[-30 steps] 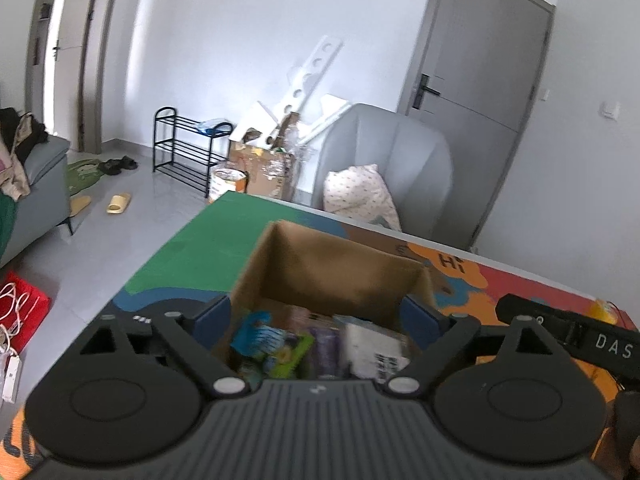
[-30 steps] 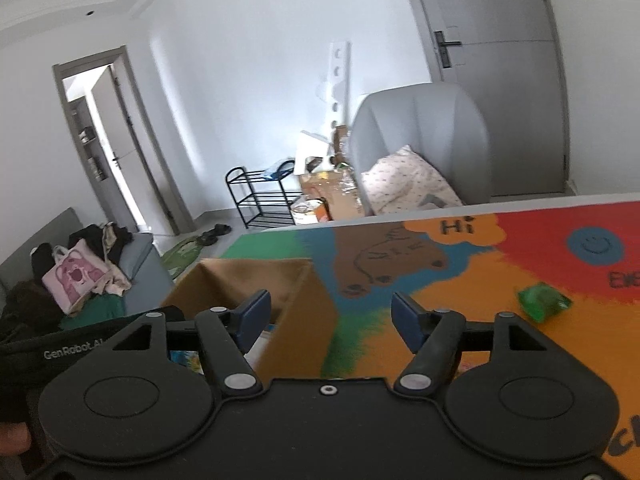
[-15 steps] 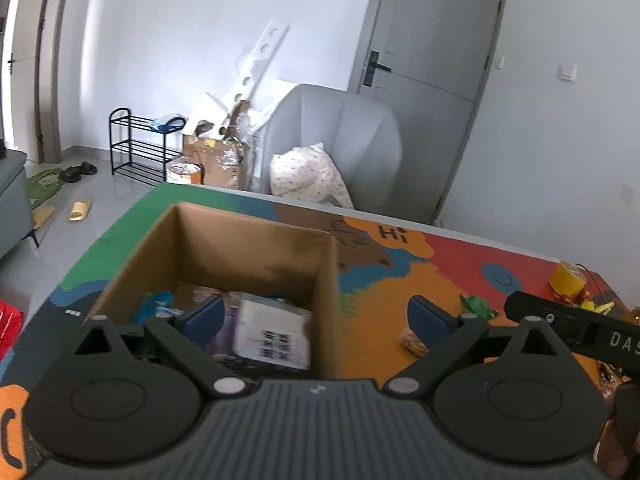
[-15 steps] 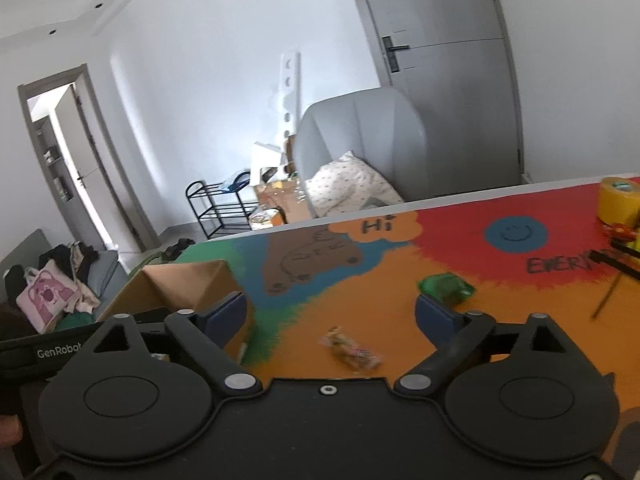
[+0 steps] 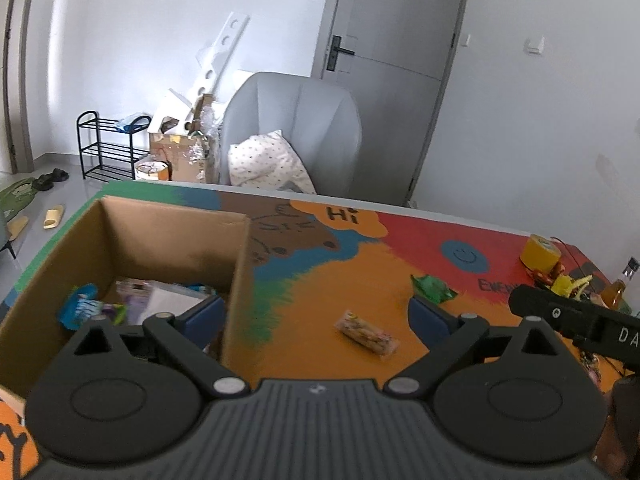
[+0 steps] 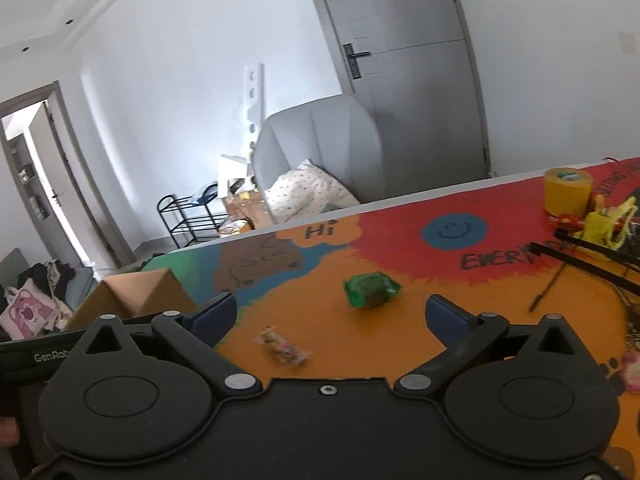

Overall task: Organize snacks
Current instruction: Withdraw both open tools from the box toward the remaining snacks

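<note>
Matt cardboard box (image 5: 132, 236); seemingly glossy wrappers (image 5: 367, 332)

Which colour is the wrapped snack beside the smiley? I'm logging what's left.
Green, clearest in the right wrist view.

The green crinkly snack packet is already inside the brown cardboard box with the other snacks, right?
Not quite. The green crinkly snack packet lies out on the colourful table mat, apart from the brown cardboard box, as the right wrist view shows. Other snacks are inside the box.

One cardboard box (image 5: 236, 280), two loose snacks, green packet (image 5: 432, 288), clear packet (image 5: 368, 332), one tape roll (image 5: 540, 254)
</note>
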A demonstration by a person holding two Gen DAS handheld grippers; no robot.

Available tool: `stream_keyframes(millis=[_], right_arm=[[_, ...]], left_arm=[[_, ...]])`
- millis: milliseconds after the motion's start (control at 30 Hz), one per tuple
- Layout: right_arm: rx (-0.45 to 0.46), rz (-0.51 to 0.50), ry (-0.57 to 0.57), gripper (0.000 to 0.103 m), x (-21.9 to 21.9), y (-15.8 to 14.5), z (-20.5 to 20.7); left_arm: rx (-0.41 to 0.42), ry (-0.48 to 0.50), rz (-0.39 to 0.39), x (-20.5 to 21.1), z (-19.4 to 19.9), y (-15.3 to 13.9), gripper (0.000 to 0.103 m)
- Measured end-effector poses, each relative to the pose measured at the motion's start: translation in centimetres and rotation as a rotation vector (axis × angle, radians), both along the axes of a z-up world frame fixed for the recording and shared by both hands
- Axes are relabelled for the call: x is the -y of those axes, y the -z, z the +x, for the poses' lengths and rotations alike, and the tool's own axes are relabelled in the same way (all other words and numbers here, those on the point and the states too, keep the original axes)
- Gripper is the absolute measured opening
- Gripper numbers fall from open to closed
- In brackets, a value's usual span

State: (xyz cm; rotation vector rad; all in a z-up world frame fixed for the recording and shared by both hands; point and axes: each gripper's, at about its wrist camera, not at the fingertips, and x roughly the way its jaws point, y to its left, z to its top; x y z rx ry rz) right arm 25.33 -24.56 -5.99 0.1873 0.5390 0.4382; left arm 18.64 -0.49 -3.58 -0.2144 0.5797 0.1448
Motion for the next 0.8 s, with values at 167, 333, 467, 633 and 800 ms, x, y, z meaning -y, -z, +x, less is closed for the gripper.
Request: stream_keyframes(millis=[167,333,467,633,800], right_arm=[[0.001,-0.011,0.045,0.103,1.6,0.6,0.1],[-0.005,0.003,0.071,0.103,3.2,1.3,0.4],[-0.016,0.008,0.069,0.103,3.9,1.9,0.7],[-0.037,0.010,0.067,0.103,4.4,2.8,1.4],[-0.055,0.018,0.058,0.103,4.7,3.7,2.1]], left_arm=[[-0.013,0.025,0.003,1.5,1.0,0.6,0.098],[-0.029,0.032,0.004,2.7,1.9,1.4,0.098],[-0.041,0.033,-0.003,3.4,2.5,2.1,0.098],[-0.050,0.033,-0.001,4.2,3.2,3.1,0.098],[-0.069,0.018,-0.016,4.4,4.4,4.2,0.095]])
